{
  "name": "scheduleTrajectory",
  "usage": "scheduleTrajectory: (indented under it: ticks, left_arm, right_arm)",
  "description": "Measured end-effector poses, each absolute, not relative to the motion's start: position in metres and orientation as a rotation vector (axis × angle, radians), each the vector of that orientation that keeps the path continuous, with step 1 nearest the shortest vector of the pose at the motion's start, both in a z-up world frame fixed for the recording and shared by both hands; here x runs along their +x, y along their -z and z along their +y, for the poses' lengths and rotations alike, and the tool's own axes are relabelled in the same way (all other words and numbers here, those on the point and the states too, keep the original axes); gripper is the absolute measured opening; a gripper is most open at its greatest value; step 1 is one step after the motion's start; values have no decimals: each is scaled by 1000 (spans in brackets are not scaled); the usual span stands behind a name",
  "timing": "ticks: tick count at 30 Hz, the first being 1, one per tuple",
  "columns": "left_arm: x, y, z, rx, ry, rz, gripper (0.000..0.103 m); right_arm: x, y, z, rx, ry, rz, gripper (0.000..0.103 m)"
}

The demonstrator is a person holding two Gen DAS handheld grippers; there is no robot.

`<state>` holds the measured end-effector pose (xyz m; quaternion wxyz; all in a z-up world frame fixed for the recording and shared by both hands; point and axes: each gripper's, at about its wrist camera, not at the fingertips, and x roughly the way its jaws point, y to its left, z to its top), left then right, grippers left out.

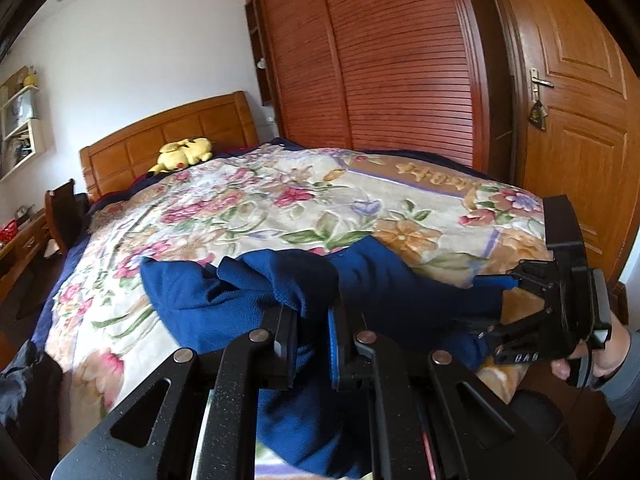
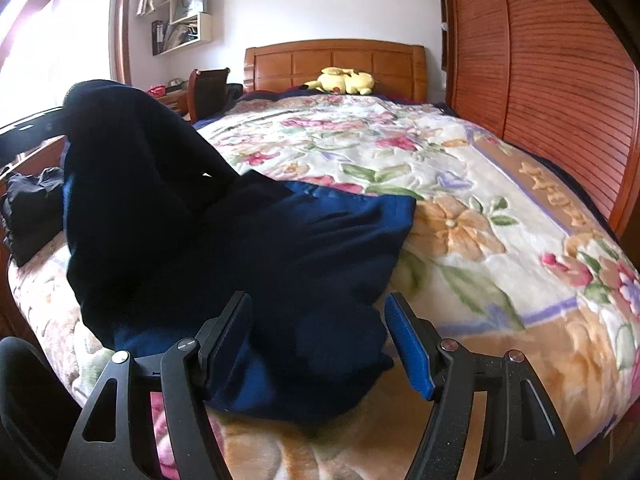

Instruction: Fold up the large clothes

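On the near part of the bed, over the floral blanket, lies the blue garment, bunched and partly lifted at its left side. From the left wrist view my left gripper has its fingers drawn close together with a fold of the blue cloth pinched between them, the fabric draping over the tips. From the right wrist view my right gripper has its jaws standing well apart, straddling the near edge of the garment without closing on anything; the cloth sits between the fingers but I see no pinch.

I judge that I am early in a fold: one corner or edge is in hand on the left and the matching edge on the right is not yet taken. The next move, as I read it, calls for closing the right gripper on the near hem, then raising both together so the garment hangs flat before I lay it down. The risk is grabbing more than one layer, since the cloth is heaped and I cannot tell which edge is which. A yellow plush toy rests by the headboard, well apart from the work.
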<state>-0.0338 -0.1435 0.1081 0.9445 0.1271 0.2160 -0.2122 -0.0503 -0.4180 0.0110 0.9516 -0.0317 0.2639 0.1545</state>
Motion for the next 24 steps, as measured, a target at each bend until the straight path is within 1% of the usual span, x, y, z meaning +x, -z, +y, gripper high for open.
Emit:
scheduleTrajectory:
  ticks: [3,6,10,12,13,16,19,24]
  left_arm:
    - [-49,-102,-108,235,373,428,12]
    - [-62,-90,-71,202,310,437,12]
    - [-67,-62,-14,136,204,512,12]
    - [-67,-49,1,112,183,541,12]
    - [-68,-43,8,98,176,552,12]
    - [-73,-28,23,65,171,576,12]
    - [-77,-12,28,52,170,603,13]
    - [-85,3,39,24,180,641,14]
  right_arm:
    - [-49,-7,-420,-59,-305,560,71]
    - [-46,-1,-421,-31,-299,597,75]
    - [-38,4,-421,41,-325,653,77]
    - [-35,8,-416,74,-372,690,77]
    - [-34,9,-413,83,-385,696,69]
    - [-34,-3,-406,74,-390,675,38]
    - [-35,-30,-396,24,-379,623,30]
    - [-40,-96,-354,-87,-392,491,28]
